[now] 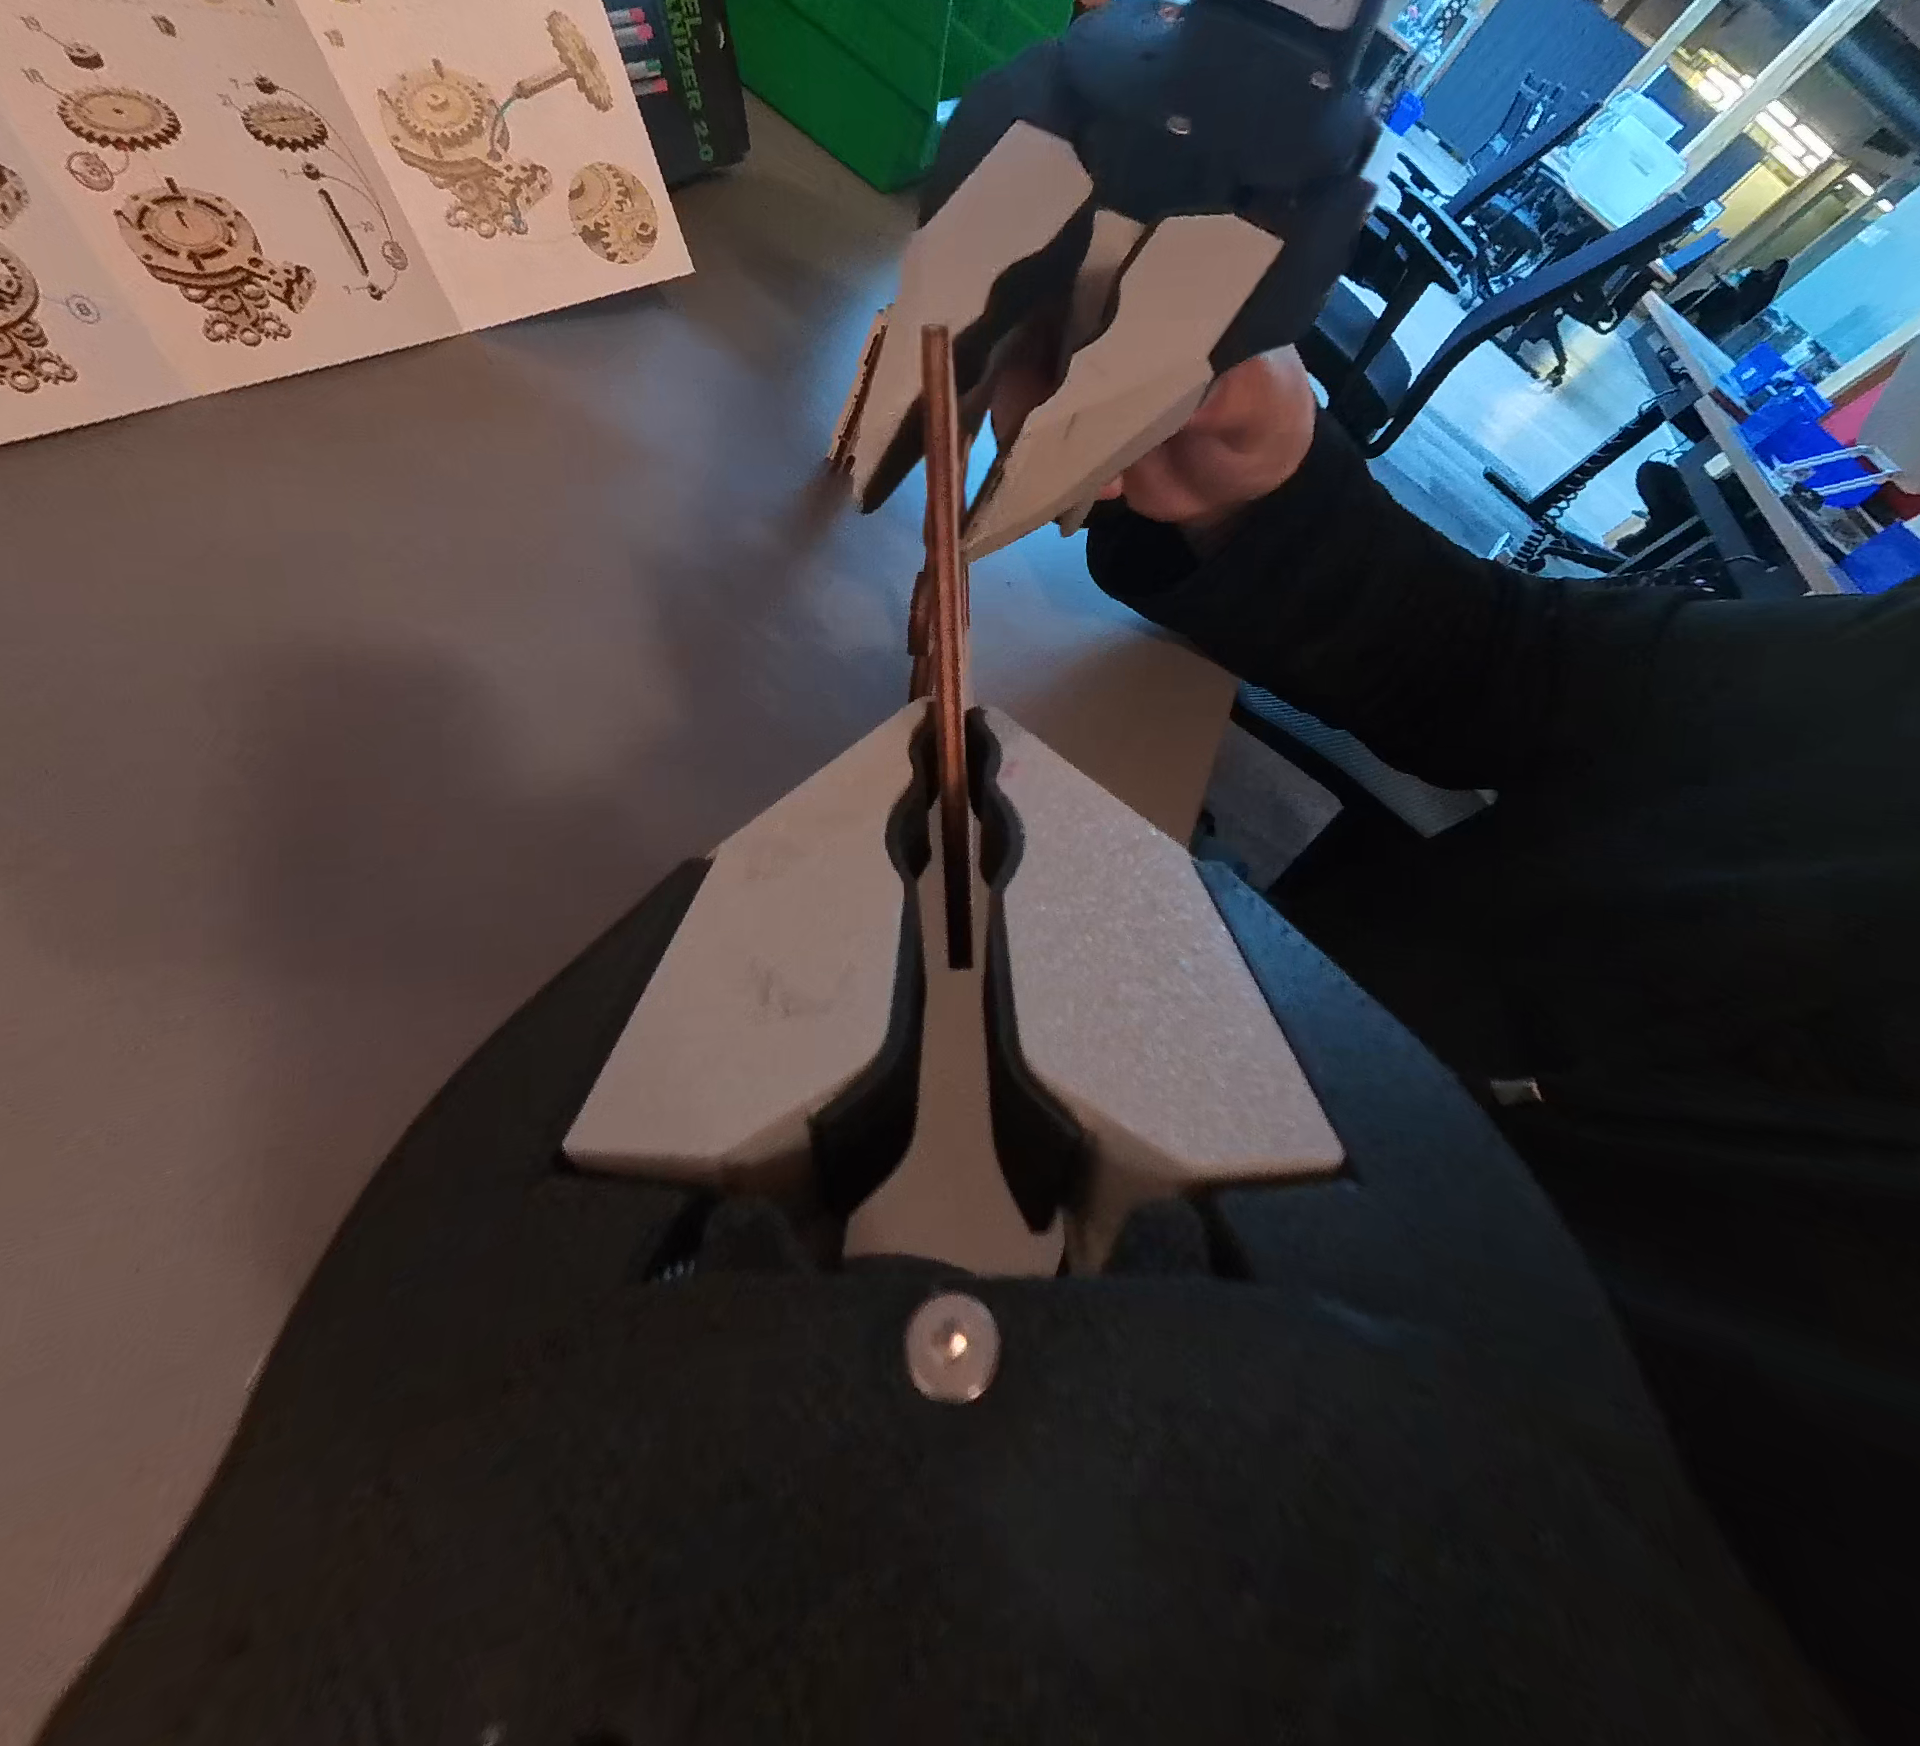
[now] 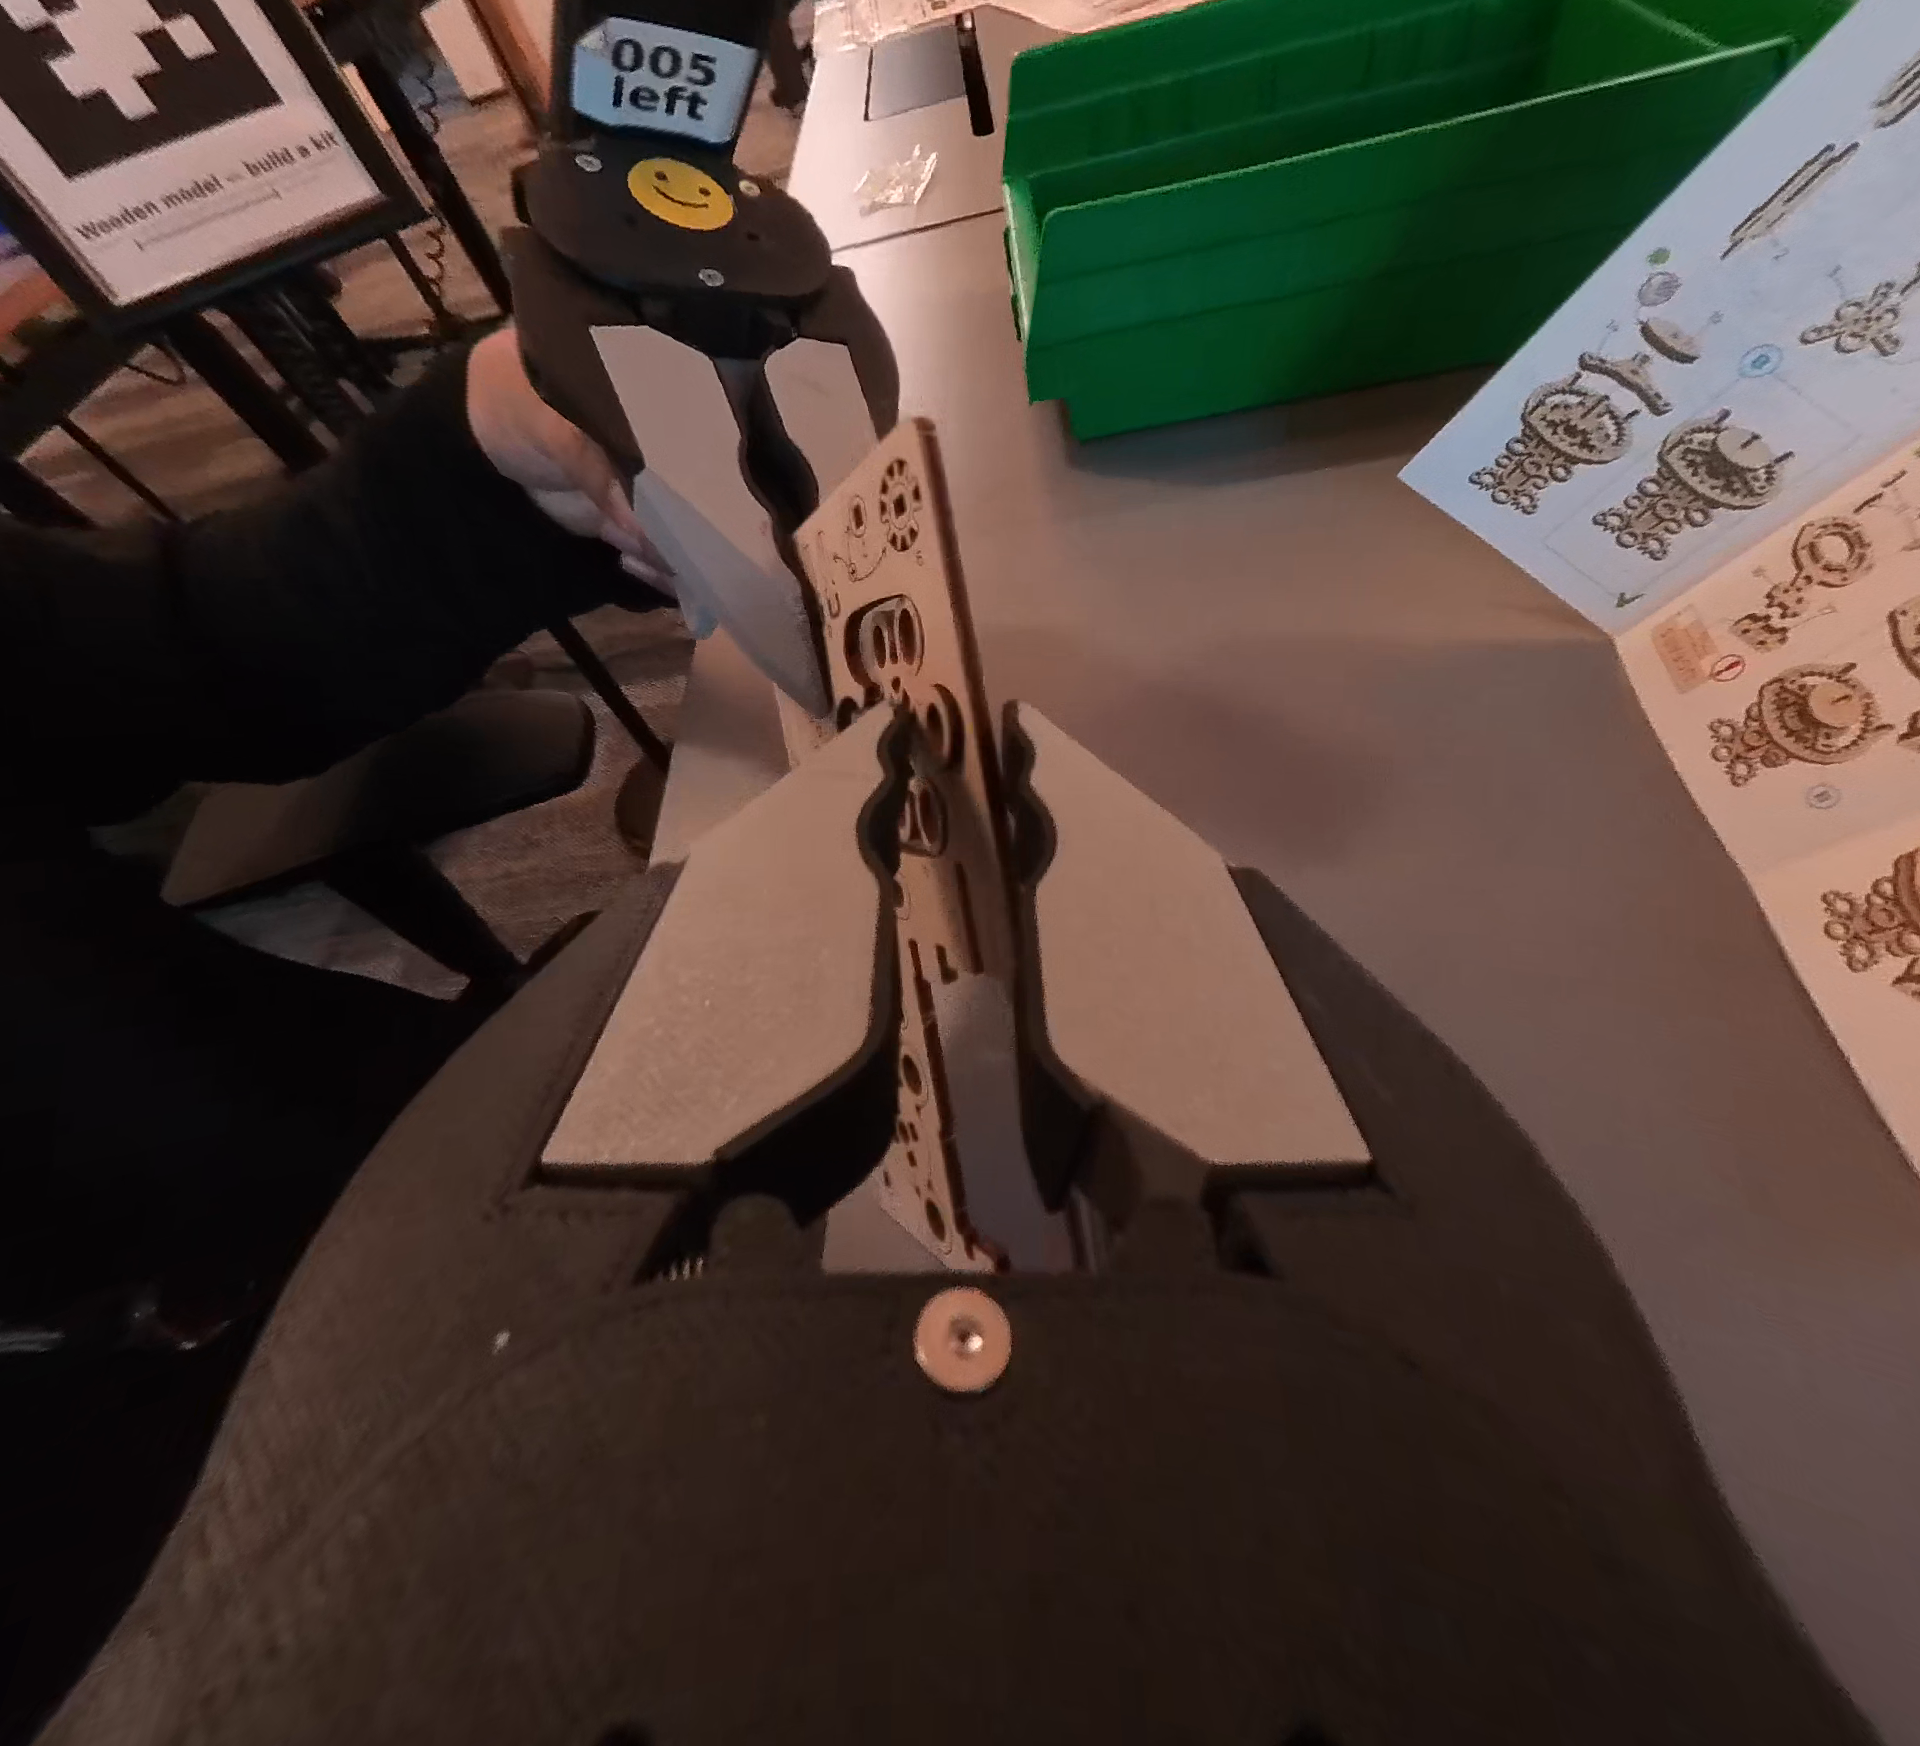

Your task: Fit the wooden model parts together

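Left gripper (image 1: 948,720): jaws pressed on the near end of the wooden sheet (image 1: 943,574), which shows edge-on in the left wrist view.
Right gripper (image 2: 951,730): jaws closed around the same sheet (image 2: 914,616) at its other end; whether both pads touch it I cannot tell.
Wooden sheet: thin, laser-cut panel, held upright in the air above the grey table (image 1: 416,657), between the two grippers.
Instruction sheet (image 1: 312,117): unfolded, far left on the table.
Green bins (image 2: 1351,221): far side of the table.

Grey table (image 1: 416,657), black office chairs (image 1: 1507,242)
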